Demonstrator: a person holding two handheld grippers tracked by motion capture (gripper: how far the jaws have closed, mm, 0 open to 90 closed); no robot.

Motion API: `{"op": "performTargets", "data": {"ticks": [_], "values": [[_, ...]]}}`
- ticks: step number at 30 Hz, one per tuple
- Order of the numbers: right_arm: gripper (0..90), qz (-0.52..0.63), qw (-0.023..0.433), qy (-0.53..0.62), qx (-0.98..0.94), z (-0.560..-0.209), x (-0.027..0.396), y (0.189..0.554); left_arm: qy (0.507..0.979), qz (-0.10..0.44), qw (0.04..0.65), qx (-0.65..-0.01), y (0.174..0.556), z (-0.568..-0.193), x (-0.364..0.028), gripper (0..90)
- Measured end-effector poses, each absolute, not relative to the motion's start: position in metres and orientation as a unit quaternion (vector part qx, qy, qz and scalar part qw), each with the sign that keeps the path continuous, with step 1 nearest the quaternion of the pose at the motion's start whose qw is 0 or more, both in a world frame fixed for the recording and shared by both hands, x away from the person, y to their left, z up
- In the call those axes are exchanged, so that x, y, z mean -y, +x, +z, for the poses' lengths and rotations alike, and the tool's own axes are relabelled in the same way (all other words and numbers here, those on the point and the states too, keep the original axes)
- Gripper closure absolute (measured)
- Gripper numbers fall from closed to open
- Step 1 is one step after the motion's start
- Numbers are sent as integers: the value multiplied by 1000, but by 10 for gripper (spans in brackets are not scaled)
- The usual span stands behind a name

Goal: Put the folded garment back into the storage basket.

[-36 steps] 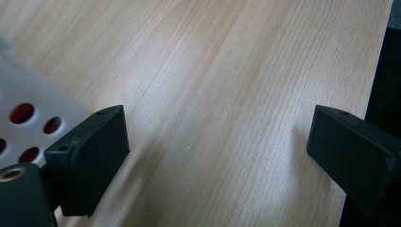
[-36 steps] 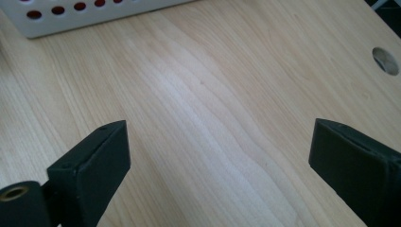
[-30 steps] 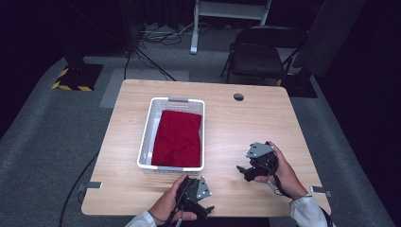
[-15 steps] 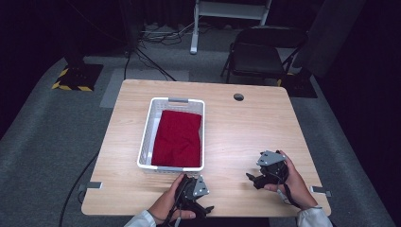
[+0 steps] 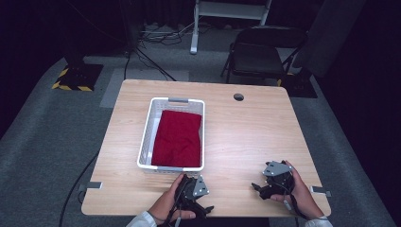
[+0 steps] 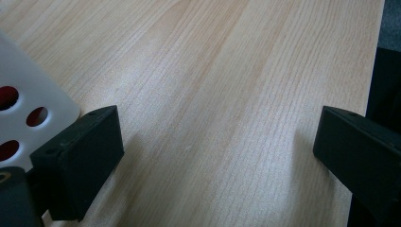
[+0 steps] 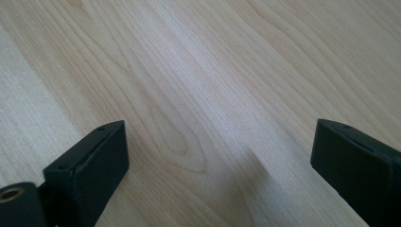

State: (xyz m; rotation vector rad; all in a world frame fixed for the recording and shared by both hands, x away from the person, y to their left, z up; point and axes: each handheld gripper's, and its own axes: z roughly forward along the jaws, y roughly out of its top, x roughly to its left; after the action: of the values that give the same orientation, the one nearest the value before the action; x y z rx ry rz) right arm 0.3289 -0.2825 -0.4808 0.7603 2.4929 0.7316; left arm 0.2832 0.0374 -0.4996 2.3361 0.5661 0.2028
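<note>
A white perforated basket (image 5: 146, 137) stands left of the table's middle with a folded red cloth (image 5: 178, 138) lying flat inside it. My left gripper (image 5: 202, 208) rests at the near edge just in front of the basket, held in a hand. In the left gripper view it (image 6: 215, 132) is open over bare wood, with the basket's wall (image 6: 28, 90) at the left. My right gripper (image 5: 257, 188) sits on the table at the near right, jaws pointing left. In the right gripper view it (image 7: 220, 142) is open with nothing between the jaws.
The wooden table (image 5: 250, 137) has a round cable hole (image 5: 239, 97) near its far edge. Metal brackets (image 5: 91, 186) stick out at the near corners. A dark chair (image 5: 262, 52) stands beyond the table, with cables on the grey floor.
My right gripper has moved back toward the near right corner of the table and settled lower. The left gripper, basket and cloth have stayed put.
</note>
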Motion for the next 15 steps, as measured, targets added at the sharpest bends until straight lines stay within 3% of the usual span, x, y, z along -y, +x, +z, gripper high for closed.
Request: {"op": "performTargets", "data": {"ticks": [15], "values": [[37,343,168,320,-867,-495,319,314,905,79,356,-220,283,-500,-37,24]]}}
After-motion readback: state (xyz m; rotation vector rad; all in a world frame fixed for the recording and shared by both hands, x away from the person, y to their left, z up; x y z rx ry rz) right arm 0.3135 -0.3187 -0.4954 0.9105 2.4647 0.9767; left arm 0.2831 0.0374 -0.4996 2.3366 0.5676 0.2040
